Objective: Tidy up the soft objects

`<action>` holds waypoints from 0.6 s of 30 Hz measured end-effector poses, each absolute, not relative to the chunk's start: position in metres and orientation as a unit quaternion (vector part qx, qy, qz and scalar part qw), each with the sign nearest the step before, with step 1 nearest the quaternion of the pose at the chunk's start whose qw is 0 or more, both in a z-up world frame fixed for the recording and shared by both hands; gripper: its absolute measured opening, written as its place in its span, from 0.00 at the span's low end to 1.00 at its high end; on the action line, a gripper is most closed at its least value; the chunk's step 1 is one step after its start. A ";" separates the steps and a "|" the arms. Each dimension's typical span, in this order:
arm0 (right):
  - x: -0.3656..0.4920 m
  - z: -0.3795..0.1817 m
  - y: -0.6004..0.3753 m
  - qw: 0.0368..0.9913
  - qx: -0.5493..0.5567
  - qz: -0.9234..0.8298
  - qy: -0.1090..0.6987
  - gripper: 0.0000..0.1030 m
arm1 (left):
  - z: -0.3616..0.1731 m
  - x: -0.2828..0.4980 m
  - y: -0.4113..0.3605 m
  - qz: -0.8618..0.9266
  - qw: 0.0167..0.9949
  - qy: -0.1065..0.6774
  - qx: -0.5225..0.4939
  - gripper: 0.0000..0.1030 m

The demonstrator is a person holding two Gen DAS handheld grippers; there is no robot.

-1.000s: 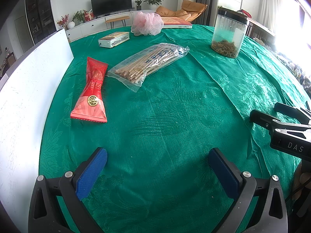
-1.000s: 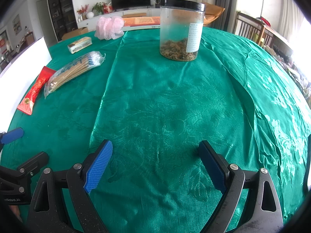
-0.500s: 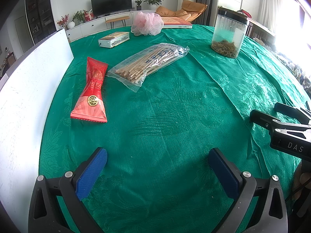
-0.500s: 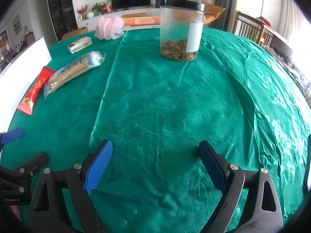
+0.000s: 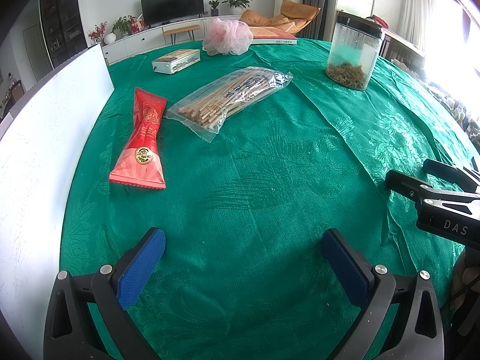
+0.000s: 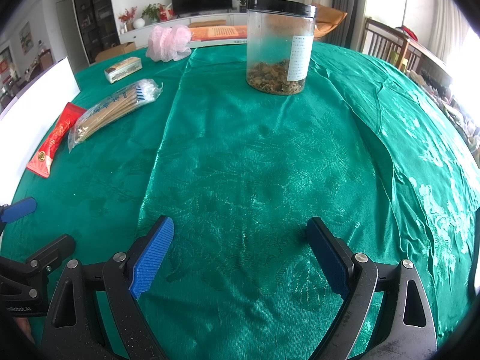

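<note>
Both tongs gape empty. Red packet point(image 5: 141, 141) lies far-left of your left tongs point(image 5: 243, 262), long axis near-to-far; right tongs point(image 6: 240, 250) farther off.

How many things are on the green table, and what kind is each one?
Red snack packet: 1
Clear bag of chopsticks: 1
Small box: 1
Pink mesh puff: 1
Book: 1
Jar with a black lid: 1
Total: 6

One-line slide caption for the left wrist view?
Open left tool above green tablecloth, facing red snack packet, bagged chopsticks, pink mesh sponge.
</note>
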State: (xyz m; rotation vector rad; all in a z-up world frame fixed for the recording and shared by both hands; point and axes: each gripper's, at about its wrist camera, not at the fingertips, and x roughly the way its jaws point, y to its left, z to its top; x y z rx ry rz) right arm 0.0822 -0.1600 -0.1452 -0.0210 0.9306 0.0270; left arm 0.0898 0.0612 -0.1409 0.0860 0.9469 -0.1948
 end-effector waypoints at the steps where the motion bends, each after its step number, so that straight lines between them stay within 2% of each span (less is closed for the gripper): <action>1: 0.082 -0.145 -0.160 0.894 -0.010 0.013 0.449 0.89 | -0.140 0.089 0.062 -0.094 0.885 0.455 0.040 1.00; 15: 0.082 -0.145 -0.160 0.892 -0.010 0.013 0.452 0.89 | -0.138 0.092 0.059 -0.098 0.877 0.468 0.045 1.00; 18: 0.082 -0.145 -0.160 0.892 -0.010 0.013 0.452 0.89 | -0.111 0.104 0.057 -0.155 0.872 0.463 0.013 1.00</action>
